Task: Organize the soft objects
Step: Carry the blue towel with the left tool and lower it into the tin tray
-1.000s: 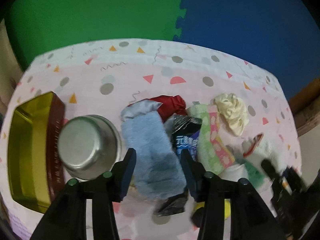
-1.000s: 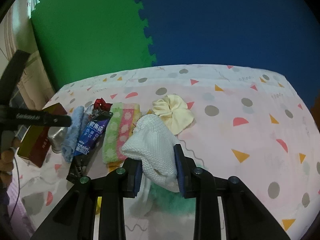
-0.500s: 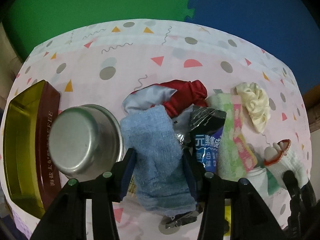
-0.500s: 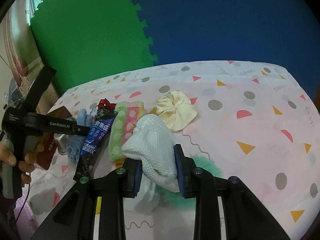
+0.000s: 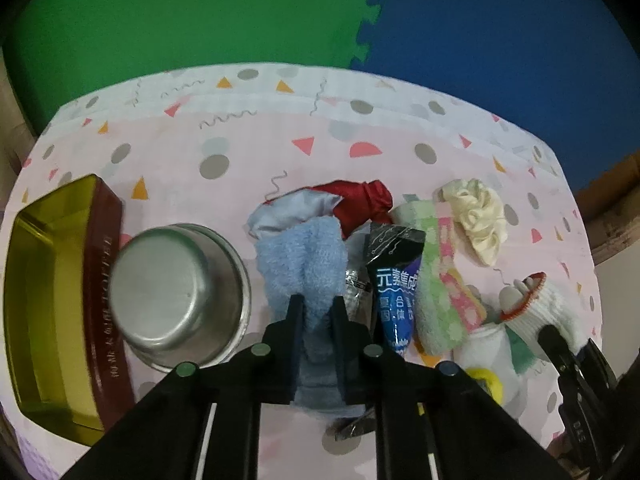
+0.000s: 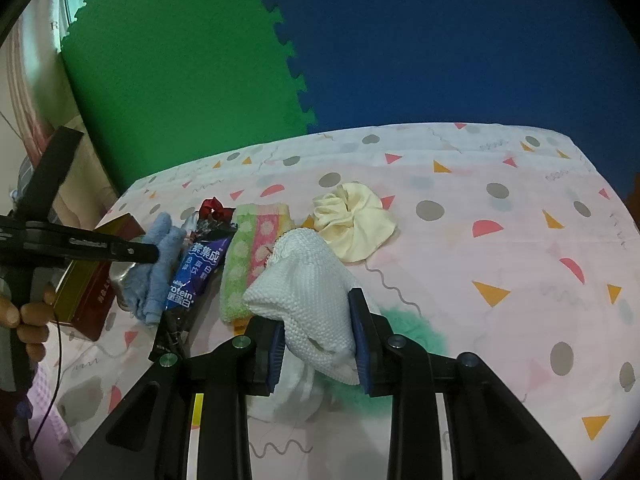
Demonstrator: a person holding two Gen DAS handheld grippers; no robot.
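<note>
A light blue towel (image 5: 300, 256) lies bunched on the pink patterned tablecloth (image 5: 240, 152), between a steel bowl and a snack packet. My left gripper (image 5: 316, 302) points steeply down at it; its jaws are closing and the pads pinch a fold of the towel. The right wrist view shows that towel (image 6: 160, 248) at the left gripper's tip (image 6: 154, 256). My right gripper (image 6: 316, 312) is shut on a white knitted glove (image 6: 308, 280), held just above the cloth. A cream scrunchie (image 6: 352, 224) and a green-and-pink towel (image 6: 244, 256) lie behind the glove.
An upturned steel bowl (image 5: 176, 292) leans on a gold-lined maroon tin (image 5: 48, 300) at the left. A red and grey cloth (image 5: 360, 200), a blue snack packet (image 5: 394, 292), a mint fluffy item (image 6: 408, 328) and a white sock (image 6: 296, 392) crowd the middle. A person's hand (image 6: 24, 320) holds the left gripper.
The left gripper's jaws, wide apart around the blue towel before, have closed on it and bunched it up. The right gripper keeps still with the white glove.
</note>
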